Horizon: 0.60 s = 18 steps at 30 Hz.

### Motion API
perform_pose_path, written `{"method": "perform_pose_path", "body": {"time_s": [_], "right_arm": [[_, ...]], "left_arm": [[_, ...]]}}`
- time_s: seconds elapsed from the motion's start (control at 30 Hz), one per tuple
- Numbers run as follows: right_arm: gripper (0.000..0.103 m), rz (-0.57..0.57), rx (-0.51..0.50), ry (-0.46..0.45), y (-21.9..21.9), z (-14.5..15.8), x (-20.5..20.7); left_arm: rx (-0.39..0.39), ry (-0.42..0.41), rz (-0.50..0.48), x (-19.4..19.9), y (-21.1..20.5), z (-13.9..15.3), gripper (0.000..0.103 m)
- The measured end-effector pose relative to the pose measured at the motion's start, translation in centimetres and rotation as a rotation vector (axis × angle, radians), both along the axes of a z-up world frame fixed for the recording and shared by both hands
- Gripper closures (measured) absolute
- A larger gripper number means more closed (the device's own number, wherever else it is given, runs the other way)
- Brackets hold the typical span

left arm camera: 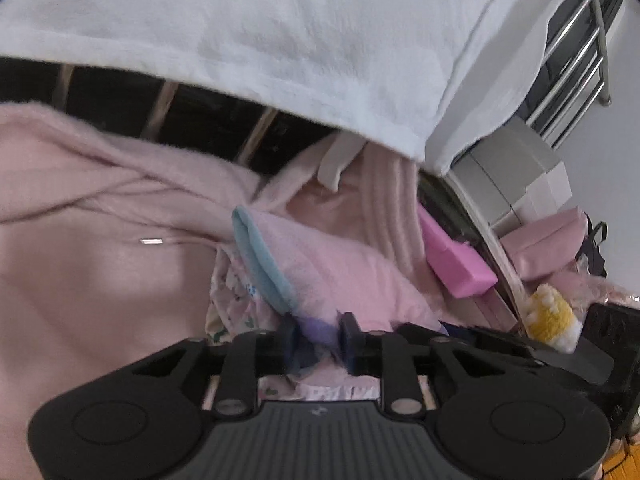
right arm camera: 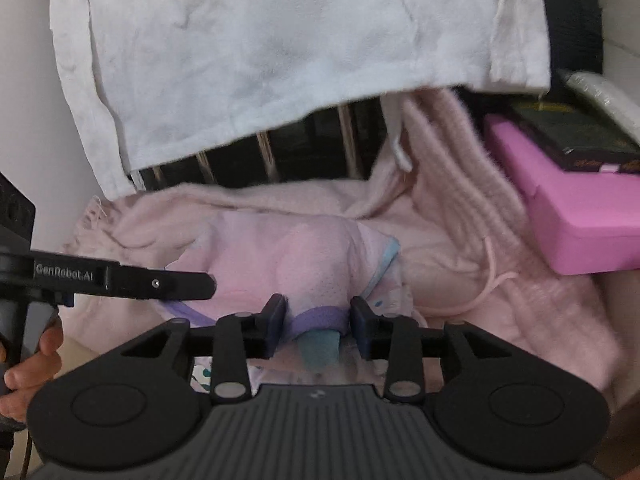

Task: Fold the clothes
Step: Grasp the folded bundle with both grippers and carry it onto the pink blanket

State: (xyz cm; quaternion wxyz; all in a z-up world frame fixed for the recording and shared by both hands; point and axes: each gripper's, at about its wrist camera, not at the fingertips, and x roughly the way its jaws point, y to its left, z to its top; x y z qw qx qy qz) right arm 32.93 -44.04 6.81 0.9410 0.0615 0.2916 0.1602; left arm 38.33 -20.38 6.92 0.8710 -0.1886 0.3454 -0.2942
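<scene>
A small pink mesh garment point(left arm camera: 340, 268) with a light blue band and purple trim lies bunched on a pile of pink clothes. My left gripper point(left arm camera: 318, 338) is shut on its purple-trimmed edge. In the right wrist view the same garment point(right arm camera: 288, 256) sits just ahead, and my right gripper point(right arm camera: 318, 322) is shut on its purple band and a teal tab. The left gripper's body point(right arm camera: 120, 278) shows at the left of that view, held by a hand.
A fuzzy pink sweater point(left arm camera: 100, 216) spreads under the garment. A white cloth point(right arm camera: 280, 48) hangs over a slatted rail behind. A magenta box point(right arm camera: 568, 208) stands at the right, a yellow plush toy point(left arm camera: 552, 316) beyond it.
</scene>
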Motion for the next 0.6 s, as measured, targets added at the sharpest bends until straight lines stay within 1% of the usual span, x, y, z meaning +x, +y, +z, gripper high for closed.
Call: {"method": "perform_pose_path", "body": {"time_s": [0.07,0.17,0.23,0.27,0.3,0.37,0.47,0.57,0.6], "right_arm": [[0.065,-0.019,0.029,-0.019,-0.5,0.5,-0.6],[0.064,-0.033,0.085,-0.045,-1.2,0.8,-1.4],[0.064,-0.043,0.120,-0.059,-1.6,0.8,-1.9],[0.064,-0.041,0.130,-0.052,-1.5,0.6,-1.9],[0.070,-0.040,0.135,-0.044,-1.4,0.2,-1.9],[0.090,-0.032,0.148,-0.027,-1.1,-0.8,-1.6],[0.092,-0.062,0.153,-0.083,-1.1,-0.6,-2.2],[0.092,-0.068,0.127,-0.101,-1.2,0.6,-2.8],[0.092,-0.061,0.116,-0.089,-1.2,0.7,-2.8]], "left_arm": [[-0.006,0.001,0.017,0.0,0.1,0.3,0.074],[-0.038,0.015,0.021,0.1,0.5,0.6,0.073],[-0.016,0.023,0.009,0.0,0.4,0.7,0.072],[-0.007,0.027,0.003,0.0,0.3,0.7,0.073],[-0.011,0.030,-0.004,0.0,0.2,0.6,0.079],[-0.027,0.029,-0.016,-0.1,0.1,0.5,0.092],[-0.063,0.028,-0.014,0.0,-0.1,0.6,0.094],[-0.076,0.033,-0.032,-0.1,-0.2,0.8,0.094],[-0.074,0.034,-0.036,-0.2,-0.2,0.8,0.094]]}}
